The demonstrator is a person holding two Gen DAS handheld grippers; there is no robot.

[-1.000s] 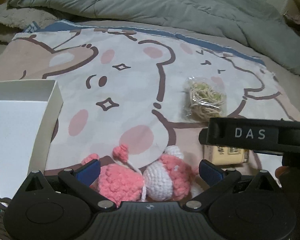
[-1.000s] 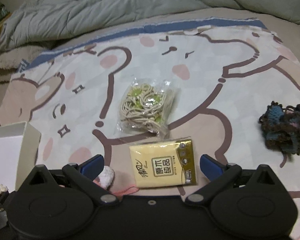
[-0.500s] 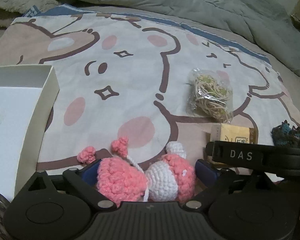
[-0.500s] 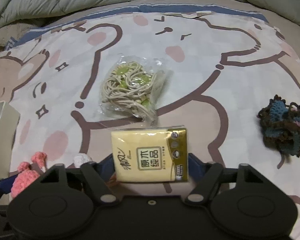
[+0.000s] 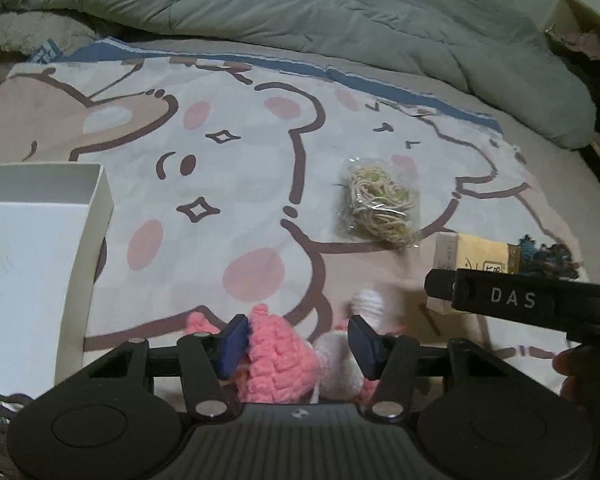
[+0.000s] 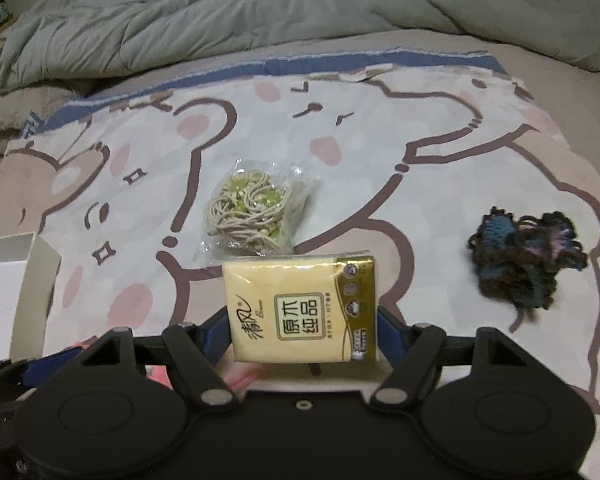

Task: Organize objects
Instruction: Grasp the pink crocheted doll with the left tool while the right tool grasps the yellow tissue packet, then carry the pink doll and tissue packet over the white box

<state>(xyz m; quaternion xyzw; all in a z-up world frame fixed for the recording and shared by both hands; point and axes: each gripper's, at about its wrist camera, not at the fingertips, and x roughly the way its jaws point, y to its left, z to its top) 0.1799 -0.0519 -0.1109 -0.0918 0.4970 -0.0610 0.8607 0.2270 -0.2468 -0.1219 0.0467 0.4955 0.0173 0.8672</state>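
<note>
My left gripper (image 5: 298, 340) is shut on a pink and white crochet toy (image 5: 284, 364) and holds it just above the bear-print blanket (image 5: 240, 168). My right gripper (image 6: 302, 328) is shut on a yellow tissue pack (image 6: 304, 308) and holds it lifted off the blanket; the pack also shows in the left wrist view (image 5: 476, 256). A white open box (image 5: 32, 260) stands at the left, and its corner shows in the right wrist view (image 6: 24, 280).
A clear bag of beige cord (image 6: 252, 212) lies mid-blanket. A dark blue and brown crochet piece (image 6: 524, 260) lies at the right. A grey duvet (image 6: 300, 12) is bunched along the far edge. The right gripper's body (image 5: 520, 300) reaches into the left wrist view.
Both grippers closed: the left on the crochet toy, the right on the tissue pack. Both then lifted their objects off the blanket.
</note>
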